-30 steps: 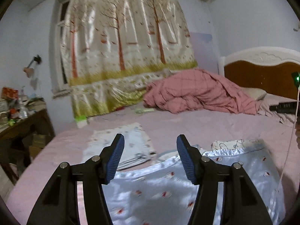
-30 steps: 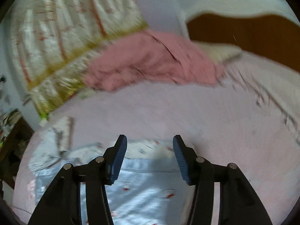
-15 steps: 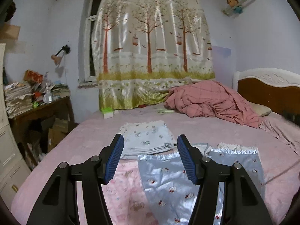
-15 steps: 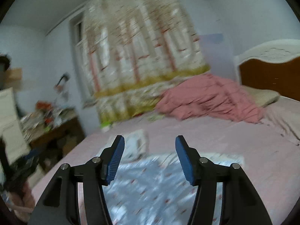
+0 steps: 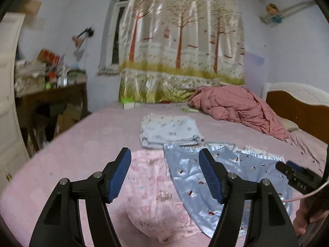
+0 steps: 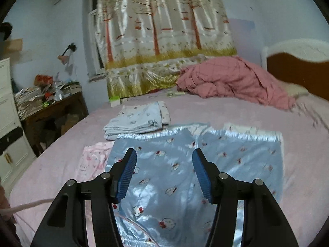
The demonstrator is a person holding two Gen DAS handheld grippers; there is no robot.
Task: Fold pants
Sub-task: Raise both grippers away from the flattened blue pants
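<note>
Left wrist view catches right tongs, right shows blue pants whole, both tongs spread, empty

Plenty of bare bed past the blue pants. Folded stack crowds their far-left corner, quilt blocks the far edge.

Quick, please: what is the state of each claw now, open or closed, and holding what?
Left claw: open, holding nothing; it has just opened wider.
Right claw: open, holding nothing, above the shiny light-blue satin pants.
</note>
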